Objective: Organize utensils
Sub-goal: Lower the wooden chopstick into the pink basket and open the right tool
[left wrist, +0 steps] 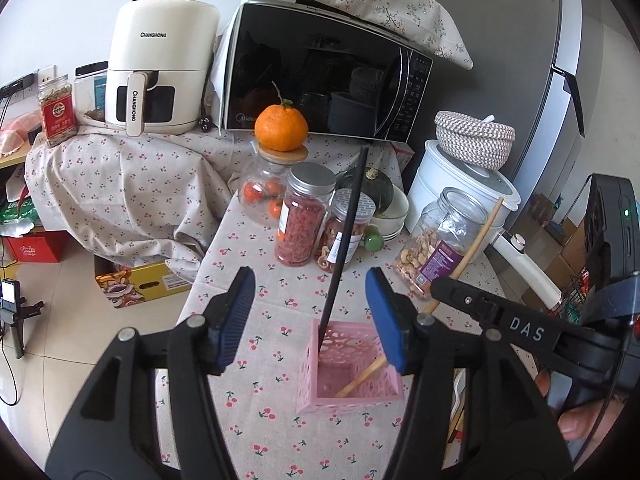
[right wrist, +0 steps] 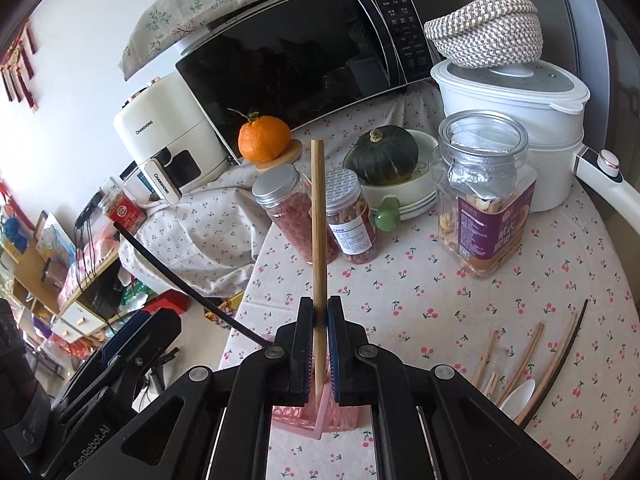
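A pink perforated holder (left wrist: 352, 364) stands on the cherry-print tablecloth, also low in the right wrist view (right wrist: 316, 416). A black chopstick (left wrist: 346, 232) leans in it, also visible in the right wrist view (right wrist: 188, 286). My right gripper (right wrist: 320, 320) is shut on a bamboo chopstick (right wrist: 319, 232), whose lower end is inside the holder (left wrist: 360, 378). My left gripper (left wrist: 312, 300) is open and empty, just left of and above the holder. Several loose chopsticks (right wrist: 524, 360) and a white spoon (right wrist: 518, 398) lie on the cloth at the right.
Behind the holder stand jars of red berries (left wrist: 300, 216), nuts (left wrist: 344, 236) and cashews (left wrist: 444, 240). A squash in bowls (left wrist: 376, 196), a white rice cooker (left wrist: 460, 192), a microwave (left wrist: 320, 76) and an air fryer (left wrist: 156, 68) line the back.
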The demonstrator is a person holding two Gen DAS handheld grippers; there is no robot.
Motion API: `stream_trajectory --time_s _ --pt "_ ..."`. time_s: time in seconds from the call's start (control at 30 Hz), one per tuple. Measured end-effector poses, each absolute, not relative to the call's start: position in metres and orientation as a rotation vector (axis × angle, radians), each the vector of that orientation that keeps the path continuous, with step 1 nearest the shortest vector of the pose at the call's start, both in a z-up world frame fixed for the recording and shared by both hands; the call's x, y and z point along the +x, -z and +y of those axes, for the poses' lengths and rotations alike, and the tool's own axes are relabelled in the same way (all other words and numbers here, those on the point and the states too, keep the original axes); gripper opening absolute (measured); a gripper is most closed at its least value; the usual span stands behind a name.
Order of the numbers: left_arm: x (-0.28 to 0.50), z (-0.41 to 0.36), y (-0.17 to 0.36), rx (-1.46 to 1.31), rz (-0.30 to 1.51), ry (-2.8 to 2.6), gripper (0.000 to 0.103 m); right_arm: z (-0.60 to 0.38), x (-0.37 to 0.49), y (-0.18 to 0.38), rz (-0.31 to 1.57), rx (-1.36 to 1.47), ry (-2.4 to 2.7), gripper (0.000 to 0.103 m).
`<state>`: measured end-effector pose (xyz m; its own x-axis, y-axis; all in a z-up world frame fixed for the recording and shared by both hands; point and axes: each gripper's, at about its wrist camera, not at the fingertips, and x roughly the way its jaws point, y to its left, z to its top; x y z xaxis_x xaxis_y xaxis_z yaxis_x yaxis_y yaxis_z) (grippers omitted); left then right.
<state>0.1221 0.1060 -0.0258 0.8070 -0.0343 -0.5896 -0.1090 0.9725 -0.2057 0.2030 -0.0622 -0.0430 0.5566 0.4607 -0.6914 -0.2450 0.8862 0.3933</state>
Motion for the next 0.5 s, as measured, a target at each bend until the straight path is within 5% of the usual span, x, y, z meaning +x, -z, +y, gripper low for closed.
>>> stream_trajectory --time_s 0.23,0.5 --pt "0.117 0.105 0.034 -0.22 0.687 -0.045 0.068 -0.068 0.202 0.045 0.928 0.317 -0.431 0.011" --pt "0.104 0.089 0.036 -0.219 0.742 -0.001 0.077 -0.101 0.183 0.018 0.894 0.346 -0.421 0.038"
